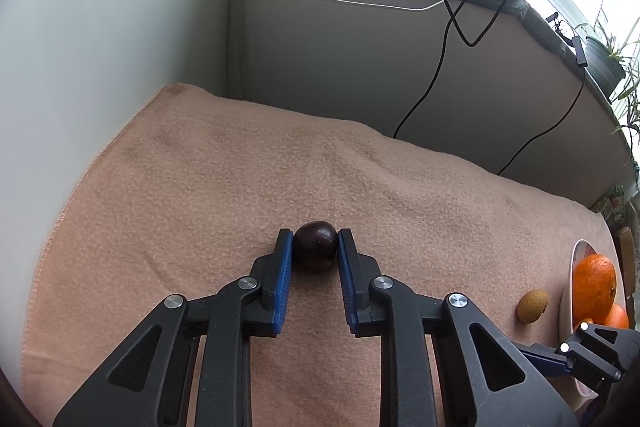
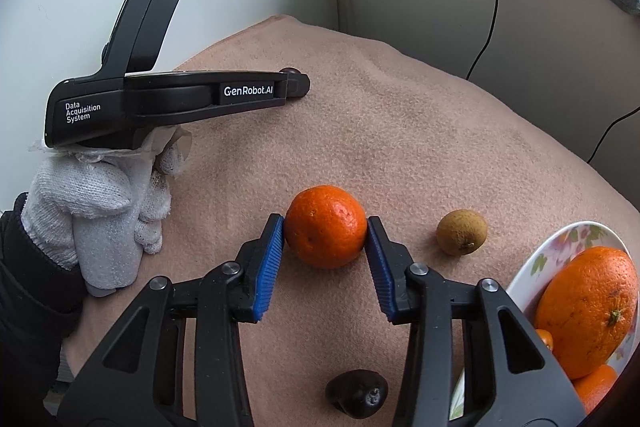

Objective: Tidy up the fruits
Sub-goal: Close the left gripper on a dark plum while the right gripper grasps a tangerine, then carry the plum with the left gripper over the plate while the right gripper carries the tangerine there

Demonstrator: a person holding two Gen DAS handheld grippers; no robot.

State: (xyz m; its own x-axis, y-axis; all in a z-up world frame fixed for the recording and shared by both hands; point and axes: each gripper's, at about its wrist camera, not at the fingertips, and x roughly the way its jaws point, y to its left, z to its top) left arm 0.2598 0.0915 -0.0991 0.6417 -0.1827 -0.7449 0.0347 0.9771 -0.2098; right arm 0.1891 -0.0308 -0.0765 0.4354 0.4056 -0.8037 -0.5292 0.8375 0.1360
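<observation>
A dark plum (image 1: 315, 247) lies on the peach blanket (image 1: 240, 167), and my left gripper (image 1: 315, 235) is shut on it, a blue pad pressing each side. In the right wrist view that gripper (image 2: 298, 83) lies low at the upper left, held by a white-gloved hand (image 2: 96, 219). My right gripper (image 2: 325, 227) is shut on a tangerine (image 2: 325, 227) that rests on the blanket, both pads touching its sides. To its right a white flowered bowl (image 2: 532, 267) holds a large orange (image 2: 588, 311) and smaller ones.
A small brown fruit (image 2: 462, 231) lies between the tangerine and the bowl. Another dark fruit (image 2: 356, 397) sits under my right gripper's frame. Black and white cables (image 1: 440, 39) hang against the wall behind the blanket. Potted plants (image 1: 612, 67) stand at the far right.
</observation>
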